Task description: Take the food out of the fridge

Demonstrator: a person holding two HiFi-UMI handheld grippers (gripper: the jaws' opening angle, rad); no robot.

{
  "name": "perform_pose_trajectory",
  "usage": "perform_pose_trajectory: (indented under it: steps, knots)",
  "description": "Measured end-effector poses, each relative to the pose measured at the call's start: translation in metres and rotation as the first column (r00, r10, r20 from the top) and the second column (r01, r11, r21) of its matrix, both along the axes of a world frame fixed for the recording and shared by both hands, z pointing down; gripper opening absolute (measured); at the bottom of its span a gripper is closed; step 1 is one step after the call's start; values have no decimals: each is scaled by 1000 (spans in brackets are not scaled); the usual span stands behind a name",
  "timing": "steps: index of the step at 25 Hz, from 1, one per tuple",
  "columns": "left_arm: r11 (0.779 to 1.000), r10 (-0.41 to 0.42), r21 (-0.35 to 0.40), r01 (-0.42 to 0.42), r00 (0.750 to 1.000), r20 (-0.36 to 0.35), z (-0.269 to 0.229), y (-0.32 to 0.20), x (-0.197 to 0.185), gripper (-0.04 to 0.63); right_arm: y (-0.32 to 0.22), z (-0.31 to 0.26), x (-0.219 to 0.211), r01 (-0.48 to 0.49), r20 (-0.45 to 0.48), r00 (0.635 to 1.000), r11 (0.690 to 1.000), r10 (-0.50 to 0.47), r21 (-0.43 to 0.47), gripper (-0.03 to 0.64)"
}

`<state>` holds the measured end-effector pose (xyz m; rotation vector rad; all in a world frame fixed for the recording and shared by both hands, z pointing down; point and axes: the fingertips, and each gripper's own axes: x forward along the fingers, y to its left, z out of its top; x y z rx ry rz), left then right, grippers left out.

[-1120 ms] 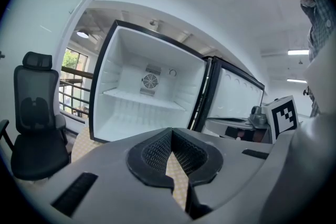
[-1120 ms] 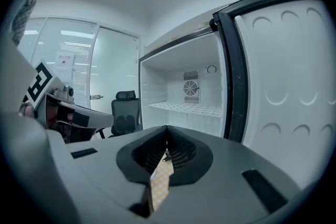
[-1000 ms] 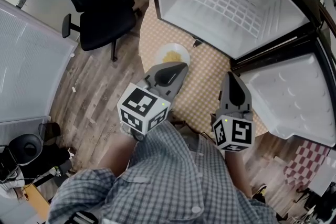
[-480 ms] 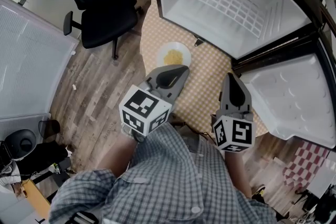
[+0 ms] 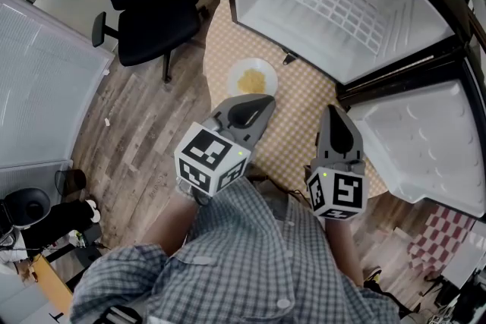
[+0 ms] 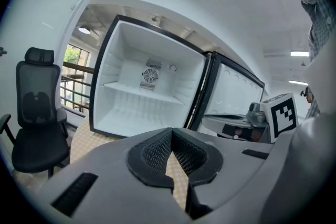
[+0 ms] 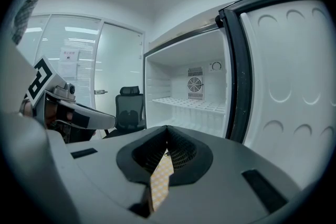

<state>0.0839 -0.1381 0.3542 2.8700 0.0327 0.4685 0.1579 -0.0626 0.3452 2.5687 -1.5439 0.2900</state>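
A white plate of yellow food (image 5: 253,78) stands on the checkered cloth (image 5: 300,114) of a round table, in front of the open fridge (image 5: 334,7). The fridge's white wire shelf and floor show nothing on them. My left gripper (image 5: 265,99) hovers just near of the plate, its jaws shut with nothing between them (image 6: 171,132). My right gripper (image 5: 332,111) hangs beside it to the right, over the cloth, jaws also shut and holding nothing (image 7: 167,129). Both point toward the fridge (image 6: 144,97) (image 7: 191,105).
The fridge door (image 5: 425,148) stands swung open at the right, close to my right gripper. A black office chair (image 5: 144,4) sits left of the table on the wooden floor. A frosted glass partition (image 5: 38,87) lines the left side.
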Motion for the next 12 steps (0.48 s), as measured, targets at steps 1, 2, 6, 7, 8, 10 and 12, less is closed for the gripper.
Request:
perform_pose_trajectory:
  steps: [1,2,6,7,8,10,12]
  knots:
    - [1000,1,0,-1,1000,1,1,0,0,6,0,1,0,3,2,1000,1000,-3,-2,9]
    - [1000,1,0,-1,1000,3,1,0,0,6,-1,2,0,6,4,1000,1000,-6,-4,9]
    - [1000,0,-2,0,1000,6,2,1,-1,6,-3,3,-2,17,10,1000,1000,-17,-4,9]
    - [1000,0,-2,0,1000,6,2,1,-1,6,-3,3,-3,19,13,1000,1000,-19,-4,9]
    - [1000,0,-2,0,1000,7,2,1,-1,6,-4,4,-3,20,15,1000,1000,-20,-5,9]
    - [1000,2,-2,-2,1000,9,3,1,-1,6,-4,5,-3,22,18,1000,1000,-22,-6,9]
    - [1000,4,-3,-4,1000,12,4,1,-1,6,-5,6,-4,25,19,999,1000,-25,-8,9]
